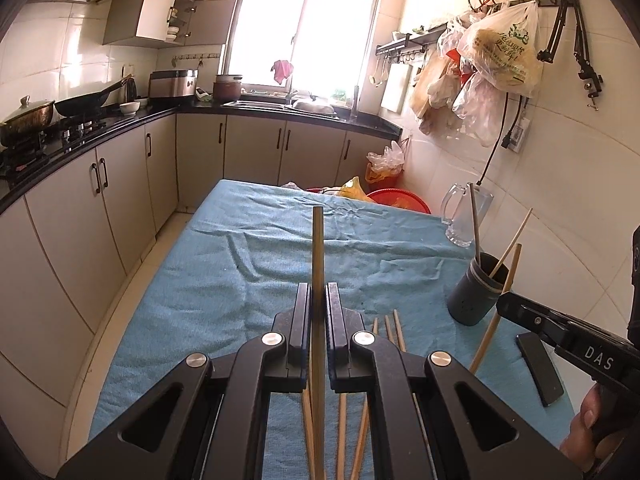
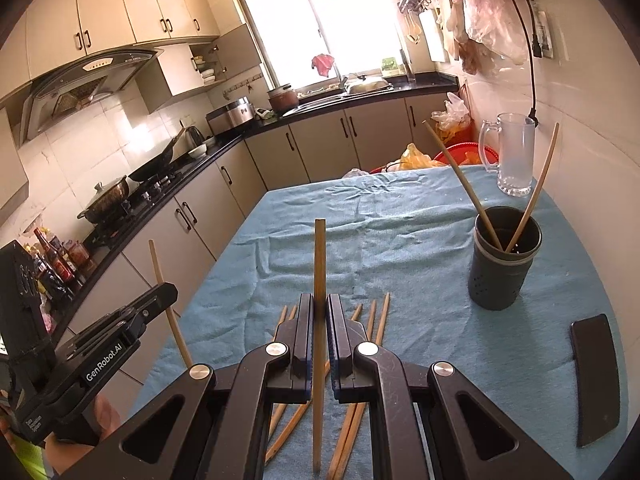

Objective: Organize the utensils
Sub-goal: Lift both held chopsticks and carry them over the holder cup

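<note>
A: Left wrist view: your blue-clothed table (image 1: 240,280) carries the grey utensil holder (image 1: 474,292) and loose chopsticks (image 1: 394,330); each gripper is clamped on one chopstick.

B: They're light, stiff, slippery; you should pinch mid-shaft, as your left gripper (image 1: 318,300) and right gripper (image 2: 319,312) do.

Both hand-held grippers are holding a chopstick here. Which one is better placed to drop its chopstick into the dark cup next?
Probably the right hand-held gripper. In the left wrist view it sits right beside the dark cup, its chopstick rising near the rim. The left hand-held gripper hangs off the table's far edge.
</note>
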Demonstrator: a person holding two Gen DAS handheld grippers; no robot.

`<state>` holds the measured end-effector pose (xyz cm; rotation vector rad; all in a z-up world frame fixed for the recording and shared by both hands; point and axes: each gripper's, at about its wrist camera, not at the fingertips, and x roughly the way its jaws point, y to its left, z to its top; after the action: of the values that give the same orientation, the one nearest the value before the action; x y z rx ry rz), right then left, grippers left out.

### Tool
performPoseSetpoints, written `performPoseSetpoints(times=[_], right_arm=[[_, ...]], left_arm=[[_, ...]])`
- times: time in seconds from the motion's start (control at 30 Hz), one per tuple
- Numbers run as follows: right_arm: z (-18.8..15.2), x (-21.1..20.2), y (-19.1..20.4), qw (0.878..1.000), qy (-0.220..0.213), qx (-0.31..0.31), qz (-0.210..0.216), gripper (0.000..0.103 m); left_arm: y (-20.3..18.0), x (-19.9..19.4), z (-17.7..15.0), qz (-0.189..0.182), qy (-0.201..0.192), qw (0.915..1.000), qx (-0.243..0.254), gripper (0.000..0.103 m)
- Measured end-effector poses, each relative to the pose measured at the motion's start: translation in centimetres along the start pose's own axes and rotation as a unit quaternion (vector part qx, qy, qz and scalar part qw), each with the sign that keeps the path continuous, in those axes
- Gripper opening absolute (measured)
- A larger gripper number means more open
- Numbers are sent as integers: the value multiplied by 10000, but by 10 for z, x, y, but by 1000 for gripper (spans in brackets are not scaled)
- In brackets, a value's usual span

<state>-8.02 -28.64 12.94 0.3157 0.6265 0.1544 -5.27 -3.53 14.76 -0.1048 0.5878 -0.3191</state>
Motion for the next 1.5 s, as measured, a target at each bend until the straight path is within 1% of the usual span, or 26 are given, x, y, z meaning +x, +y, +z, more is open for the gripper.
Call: performPoseSetpoints(times=[0.13, 0.27, 0.5, 0.63, 0.77, 0.9, 1.1, 1.3, 1.5], right_arm=[[0, -3, -3, 10000, -31, 32, 16, 7], [1, -6, -7, 9999, -38, 103, 19, 7], [1, -16, -17, 9997, -149, 170, 49, 7], [3, -19, -27, 9994, -203, 259, 76, 7], [6, -24, -35, 9990, -280, 337, 115, 7], [11, -31, -45, 9984, -378, 408, 140, 7], [27, -53, -65, 9962, -681, 536, 87, 7], [49, -80, -93, 9924, -990, 729, 44, 7], [73, -107, -125, 9874, -1288, 915, -77, 7]], left_arm=[[-2, 0, 3, -24, 19, 10000, 28, 6], [1, 0, 6, -147, 72, 9999, -10, 6], [2, 6, 11, -194, 173, 9996, -84, 6], [-4, 8, 16, -132, 170, 9998, -31, 6], [-14, 6, 23, -149, 112, 9998, 78, 6], [-28, 5, 32, -198, 62, 9996, 202, 6], [-55, 7, 51, -318, 14, 9985, 445, 6], [-90, 8, 73, -571, -33, 9963, 647, 6], [-130, 8, 95, -922, -95, 9922, 836, 6]])
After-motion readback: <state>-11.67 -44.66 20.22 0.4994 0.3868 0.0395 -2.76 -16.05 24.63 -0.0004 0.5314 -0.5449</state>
